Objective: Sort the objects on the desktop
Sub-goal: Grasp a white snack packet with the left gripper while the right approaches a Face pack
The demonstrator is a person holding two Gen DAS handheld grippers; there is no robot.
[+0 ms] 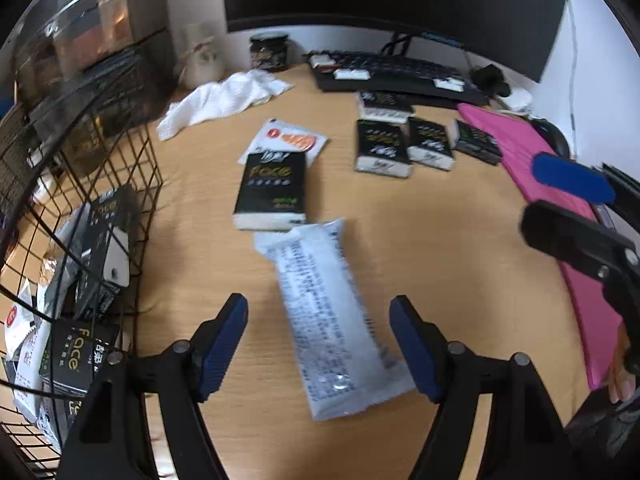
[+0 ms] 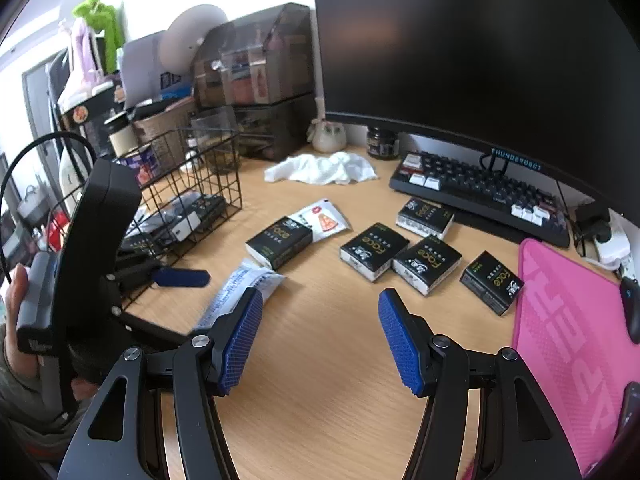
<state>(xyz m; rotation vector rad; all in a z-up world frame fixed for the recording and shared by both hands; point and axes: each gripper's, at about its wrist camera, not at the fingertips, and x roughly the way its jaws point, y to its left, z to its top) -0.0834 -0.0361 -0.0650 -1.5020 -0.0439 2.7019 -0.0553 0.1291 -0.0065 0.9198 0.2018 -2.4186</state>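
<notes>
the left tool (image 1: 318, 344) is held wide over the light wooden table (image 1: 460, 264), its blue ribbed pads (image 1: 224, 344) standing on either side of a long white plastic packet printed with small dark text (image 1: 324, 320). the packet lies flat between the pads and is not pressed by them. just beyond its far end a black tissue pack with gold lettering (image 1: 272, 190) lies on the table, partly on top of a flat white sachet with an orange picture (image 1: 286, 140). further right, four more black tissue packs (image 1: 382, 148) are grouped near a black keyboard (image 1: 392, 74). a crumpled white cloth (image 1: 228, 100) is seen at the far left of the table, beside a dark jar (image 1: 269, 51). at the left edge a black wire basket (image 1: 100, 184) is seen, with several black tissue packs and white sachets already inside.

the right tool (image 2: 320, 340) is held moderately wide over bare table with nothing between its pads. a pink textured mat (image 2: 572, 344) lies to its right, and a dark monitor (image 2: 480, 48) stands behind the keyboard. in the right wrist view the left tool's handle is seen gripped by a hand (image 2: 20, 280) at the left edge.
</notes>
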